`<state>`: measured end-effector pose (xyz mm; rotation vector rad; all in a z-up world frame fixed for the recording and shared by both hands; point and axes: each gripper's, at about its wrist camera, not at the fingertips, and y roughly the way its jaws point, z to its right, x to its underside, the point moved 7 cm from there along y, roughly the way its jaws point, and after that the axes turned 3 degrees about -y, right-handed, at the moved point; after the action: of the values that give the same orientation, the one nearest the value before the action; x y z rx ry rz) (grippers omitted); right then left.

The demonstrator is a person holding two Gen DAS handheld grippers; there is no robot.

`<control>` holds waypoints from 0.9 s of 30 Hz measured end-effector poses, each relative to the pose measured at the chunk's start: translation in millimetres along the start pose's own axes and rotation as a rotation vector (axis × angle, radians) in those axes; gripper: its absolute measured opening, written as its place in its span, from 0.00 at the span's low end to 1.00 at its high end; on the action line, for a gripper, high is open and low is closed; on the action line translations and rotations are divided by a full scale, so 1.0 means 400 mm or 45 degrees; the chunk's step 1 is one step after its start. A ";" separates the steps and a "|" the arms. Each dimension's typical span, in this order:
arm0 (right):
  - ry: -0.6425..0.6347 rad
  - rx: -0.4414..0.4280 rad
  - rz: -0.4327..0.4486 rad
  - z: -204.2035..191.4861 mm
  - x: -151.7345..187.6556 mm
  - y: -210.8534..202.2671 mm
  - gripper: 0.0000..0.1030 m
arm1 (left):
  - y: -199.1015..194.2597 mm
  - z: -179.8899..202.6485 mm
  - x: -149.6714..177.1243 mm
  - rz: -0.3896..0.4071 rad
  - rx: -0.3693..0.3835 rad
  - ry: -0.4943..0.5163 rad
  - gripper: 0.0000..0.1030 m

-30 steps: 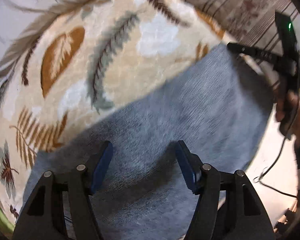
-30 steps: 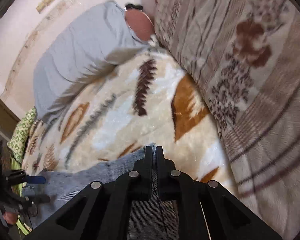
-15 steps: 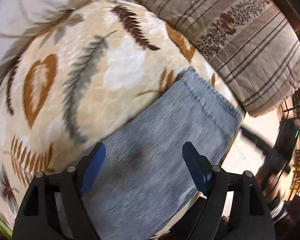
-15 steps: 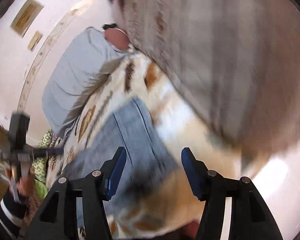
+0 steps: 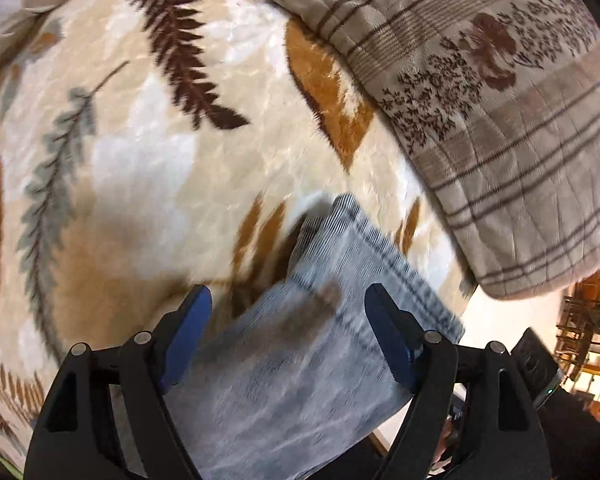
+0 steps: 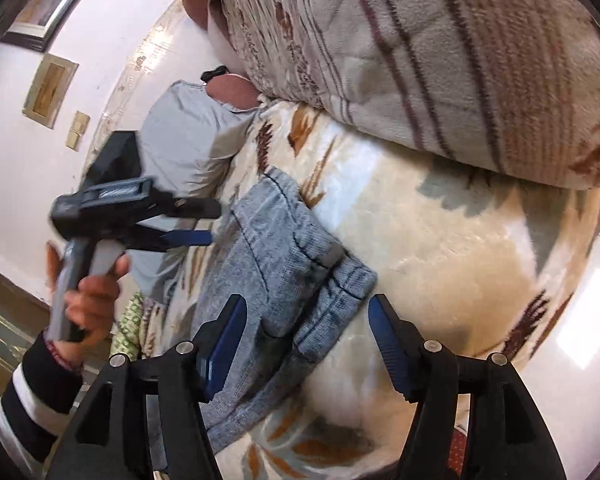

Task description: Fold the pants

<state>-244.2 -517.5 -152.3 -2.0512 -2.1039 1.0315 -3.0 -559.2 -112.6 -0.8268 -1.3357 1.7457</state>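
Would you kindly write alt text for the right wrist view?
Folded blue-grey pants lie on a leaf-patterned blanket, ahead of the right hand-held gripper, its empty jaws opening. The left hand-held gripper, also empty, hovers beside them.

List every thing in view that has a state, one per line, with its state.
pants: folded over, lying flat on the blanket, held by neither gripper.
leaf-print blanket: spread over the bed.
striped quilt: bundled up at the blanket's edge.
grey pillow: lying at the head of the bed.
left gripper: open, above the pants, empty.
right gripper: jaws opening, nothing between the pads.
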 end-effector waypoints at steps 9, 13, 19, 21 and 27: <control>0.136 -0.227 0.011 0.026 0.026 0.007 0.64 | 0.099 0.063 -0.015 -0.172 0.034 0.252 0.77; 0.166 -0.314 0.039 0.028 0.013 0.030 0.59 | 0.121 0.105 -0.017 -0.182 0.050 0.363 0.80; 0.166 -0.400 0.058 0.020 -0.014 0.058 0.27 | 0.129 0.185 0.014 -0.196 0.135 0.571 0.80; 0.178 -0.414 0.061 0.022 -0.017 0.069 0.22 | 0.139 0.198 0.032 -0.194 0.126 0.639 0.81; 0.166 -0.457 0.053 0.023 -0.013 0.069 0.21 | 0.138 0.200 0.061 -0.183 0.265 0.661 0.81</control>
<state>-223.4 -528.5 -170.3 -2.2473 -2.3234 0.5320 -93.4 -583.6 -148.2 -0.9556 -0.8317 1.3999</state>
